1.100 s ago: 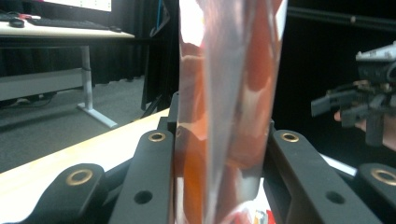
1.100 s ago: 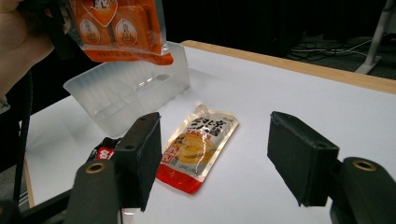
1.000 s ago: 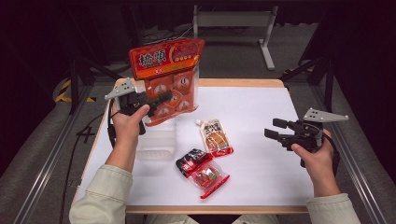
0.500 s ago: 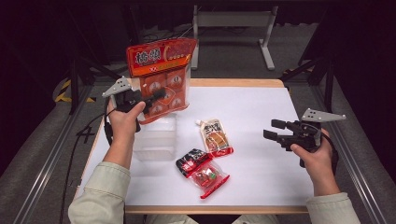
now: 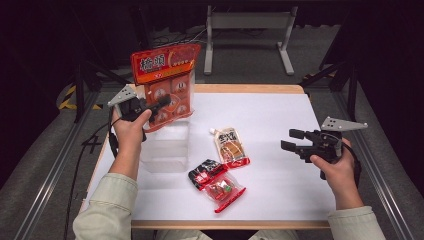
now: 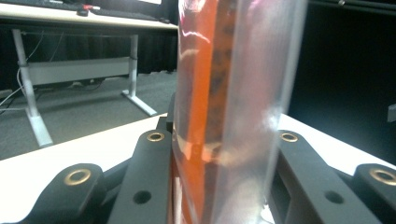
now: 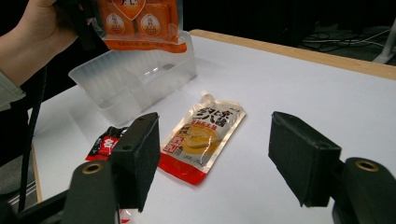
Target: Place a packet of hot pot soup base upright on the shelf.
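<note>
Orange snack bag [image 5: 166, 85], pinched in left gripper [image 5: 150, 107] jaws, hides the clear bin's [image 5: 167, 147] far rim.

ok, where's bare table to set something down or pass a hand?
Free: the far right stretch between the sauce pouch and the right gripper, and the near right corner. Crowded: near left, where the clear bin and two small red packets cluster.
</note>
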